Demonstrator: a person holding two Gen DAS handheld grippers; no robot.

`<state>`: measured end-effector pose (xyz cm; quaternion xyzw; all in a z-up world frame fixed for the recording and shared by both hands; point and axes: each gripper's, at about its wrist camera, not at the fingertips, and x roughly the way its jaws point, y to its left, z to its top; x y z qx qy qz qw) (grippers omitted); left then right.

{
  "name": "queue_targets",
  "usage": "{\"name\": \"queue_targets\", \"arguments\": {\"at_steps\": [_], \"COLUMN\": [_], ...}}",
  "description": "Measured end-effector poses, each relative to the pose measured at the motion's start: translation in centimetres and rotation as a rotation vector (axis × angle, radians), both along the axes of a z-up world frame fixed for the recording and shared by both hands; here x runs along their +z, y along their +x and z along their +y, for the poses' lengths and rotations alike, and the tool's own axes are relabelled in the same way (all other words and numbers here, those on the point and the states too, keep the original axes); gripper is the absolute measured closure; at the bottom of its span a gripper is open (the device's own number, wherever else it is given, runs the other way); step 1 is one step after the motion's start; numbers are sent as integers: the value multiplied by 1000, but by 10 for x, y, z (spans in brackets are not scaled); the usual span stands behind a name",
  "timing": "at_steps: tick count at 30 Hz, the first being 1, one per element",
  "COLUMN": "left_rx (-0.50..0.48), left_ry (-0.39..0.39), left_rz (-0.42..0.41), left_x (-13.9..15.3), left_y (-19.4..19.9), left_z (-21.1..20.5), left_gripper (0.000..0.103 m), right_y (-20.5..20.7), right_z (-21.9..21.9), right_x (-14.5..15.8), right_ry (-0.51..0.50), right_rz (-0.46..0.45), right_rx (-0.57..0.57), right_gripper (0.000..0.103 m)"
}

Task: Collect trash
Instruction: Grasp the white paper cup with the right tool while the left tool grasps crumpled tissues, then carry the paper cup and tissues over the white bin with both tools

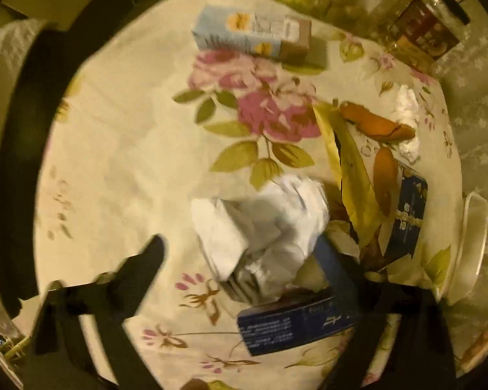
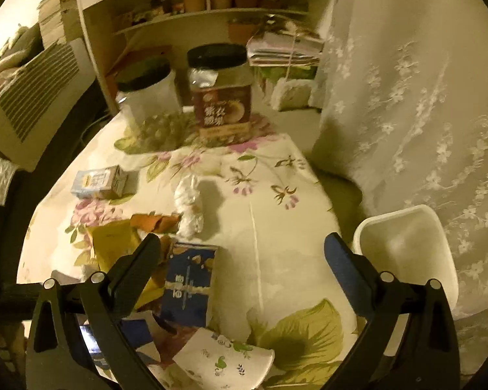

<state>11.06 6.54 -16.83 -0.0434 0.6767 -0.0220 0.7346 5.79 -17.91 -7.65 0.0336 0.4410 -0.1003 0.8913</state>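
Note:
In the left wrist view my left gripper [image 1: 244,250] is open around a crumpled white paper wad [image 1: 263,227] on the floral tablecloth; the wad touches neither finger clearly. A dark blue box [image 1: 292,328] lies just below it, with a yellow wrapper [image 1: 351,169], orange peels [image 1: 377,123] and a white tissue [image 1: 406,110] to the right. In the right wrist view my right gripper [image 2: 240,260] is open and empty above the table, over a blue box [image 2: 188,289]. A white tissue [image 2: 188,204] lies ahead, a white bin [image 2: 406,250] to the right.
A light blue carton [image 1: 250,34] [image 2: 99,182] lies farther back. Two dark-lidded jars [image 2: 221,94] stand at the table's far end. A patterned paper cup [image 2: 231,360] lies near the front. A lace curtain [image 2: 423,97] hangs right; shelves stand behind.

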Motion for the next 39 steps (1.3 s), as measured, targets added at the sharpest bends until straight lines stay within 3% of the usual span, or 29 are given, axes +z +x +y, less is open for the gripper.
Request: {"name": "queue_targets", "arguments": {"at_steps": [2,3,5,11,16,21,26,29,32,39], "left_rx": [1,-9,-39,-151,-198,-201,-203,-196,-175,-142], "left_ry": [-64,-36,-34,20,38,31,42,39,36,30], "left_rz": [18,-4,-36,-177,-271,-303,-311,-319,-331,-413], "left_x": [-3,0,5,41,68,78,78,79,83,94], "left_y": [1,0,-1,-14,-23,-25,-30,-29,-28,-32], "left_z": [1,0,-2,-15,-11,-6,-10,-7,0,7], "left_gripper": [41,62,66,66,66,66,66,66,66,66], "right_y": [-1,-1,-2,-19,-47,-50,-49,-48,-45,-31], "right_z": [0,0,-2,8,39,52,56,54,47,34], "right_x": [-1,-2,-5,-28,-56,-82,-112,-106,-85,-21], "right_ry": [-3,-2,12,87,-58,-138,-185,-159,-58,136], "right_rz": [14,26,63,237,324,411,514,502,457,203], "right_rx": [29,52,107,346,524,562,562,537,509,415], "right_gripper": [7,7,7,7,7,7,28,38,41,41]}}
